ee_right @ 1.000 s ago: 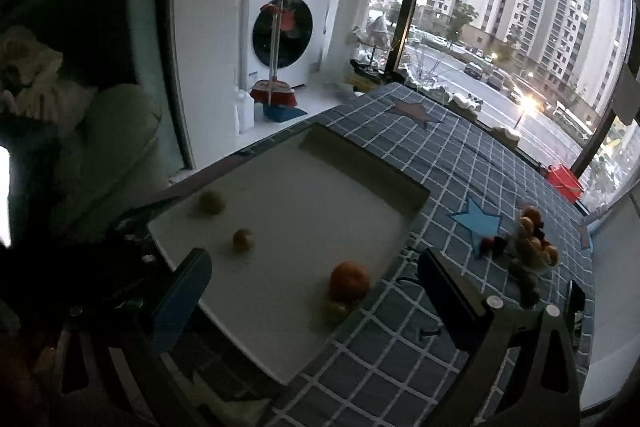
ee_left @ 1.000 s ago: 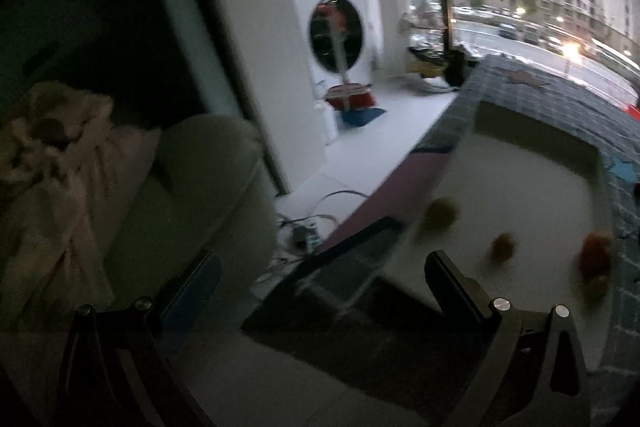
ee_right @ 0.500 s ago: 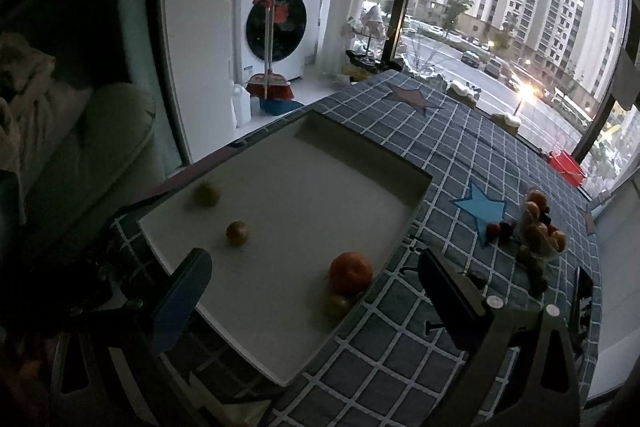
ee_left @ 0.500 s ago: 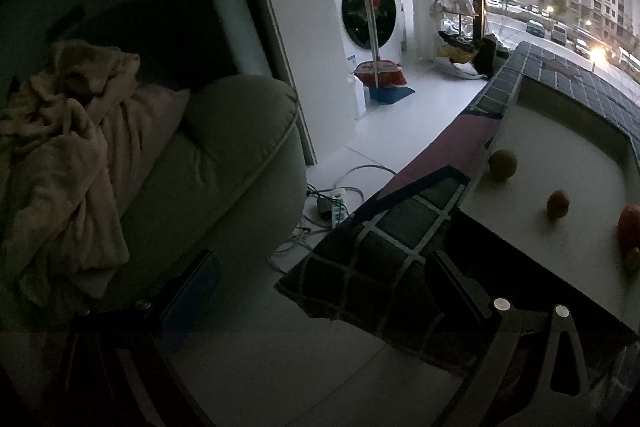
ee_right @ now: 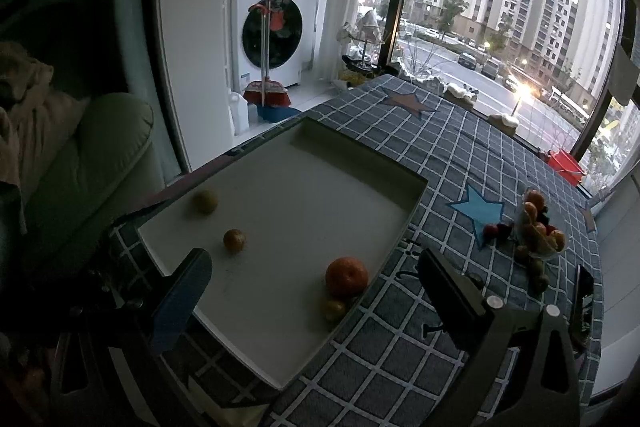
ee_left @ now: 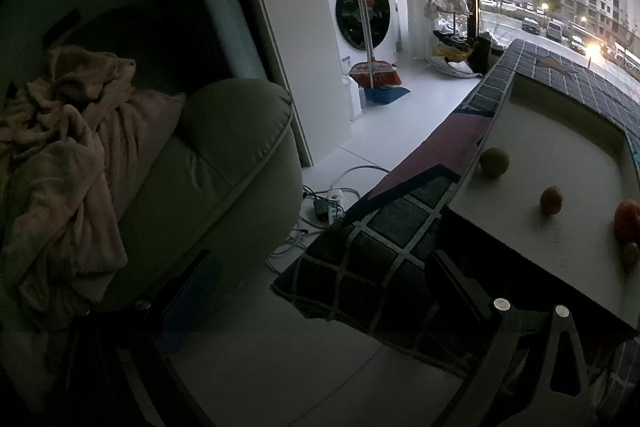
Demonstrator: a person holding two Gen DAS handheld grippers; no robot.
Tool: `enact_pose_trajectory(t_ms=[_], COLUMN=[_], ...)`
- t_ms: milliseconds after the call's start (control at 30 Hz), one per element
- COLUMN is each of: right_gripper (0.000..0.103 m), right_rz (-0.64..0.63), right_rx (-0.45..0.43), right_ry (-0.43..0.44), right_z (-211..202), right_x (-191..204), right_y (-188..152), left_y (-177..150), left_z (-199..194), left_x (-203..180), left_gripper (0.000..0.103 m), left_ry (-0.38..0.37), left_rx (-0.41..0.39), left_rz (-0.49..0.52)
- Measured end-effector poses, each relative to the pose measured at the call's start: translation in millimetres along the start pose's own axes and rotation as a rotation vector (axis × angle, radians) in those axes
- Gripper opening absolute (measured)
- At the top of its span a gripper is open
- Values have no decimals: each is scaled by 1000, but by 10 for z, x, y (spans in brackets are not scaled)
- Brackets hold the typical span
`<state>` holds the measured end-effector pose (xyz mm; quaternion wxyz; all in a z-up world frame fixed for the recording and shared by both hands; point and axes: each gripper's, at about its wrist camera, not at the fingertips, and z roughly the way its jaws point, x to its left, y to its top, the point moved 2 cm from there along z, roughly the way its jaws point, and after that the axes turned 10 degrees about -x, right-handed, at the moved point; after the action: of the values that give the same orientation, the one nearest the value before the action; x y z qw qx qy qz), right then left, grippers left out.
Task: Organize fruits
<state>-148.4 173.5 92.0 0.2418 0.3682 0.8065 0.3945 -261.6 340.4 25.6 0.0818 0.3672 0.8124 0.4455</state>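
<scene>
Right tool (ee_right: 312, 291) hovering, fingers spread, gripping nothing, over shallow white rectangular tray (ee_right: 360, 155) at table's left edge; large round orange fruit (ee_right: 346, 276) sitting against tray's right rim. Left tool (ee_left: 320, 291) likewise released, hanging off table.

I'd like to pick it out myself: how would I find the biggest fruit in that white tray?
Find the white tray on the checked tablecloth. Near its window-side wall sits the large orange, touching a small greenish fruit. It is much bigger than the tray's other fruits.

Left gripper (ee_left: 320, 291), right gripper (ee_right: 316, 291): fingers spread, empty.
</scene>
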Motion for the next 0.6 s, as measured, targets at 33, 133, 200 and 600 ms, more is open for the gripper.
enact_pose_trajectory(t_ms=[33,133,200,600], right_gripper=[103,103,103,103], right_rz=[3,8,8,-59], right_rx=[-1,-8,-9,-20], right_ry=[3,6,7,-3], right_z=[0,-12,-12,-71], right_x=[0,-5,5,140], right_y=[3,9,9,-56], left_y=[-1,-1,-1,577], left_z=[2,1,2,-424], left_x=[0,-1,-2,104], left_gripper=[102,102,102,102], left_ry=[0,1,0,-294], left_rx=[0,0,0,-87], left_rz=[0,0,1,-253])
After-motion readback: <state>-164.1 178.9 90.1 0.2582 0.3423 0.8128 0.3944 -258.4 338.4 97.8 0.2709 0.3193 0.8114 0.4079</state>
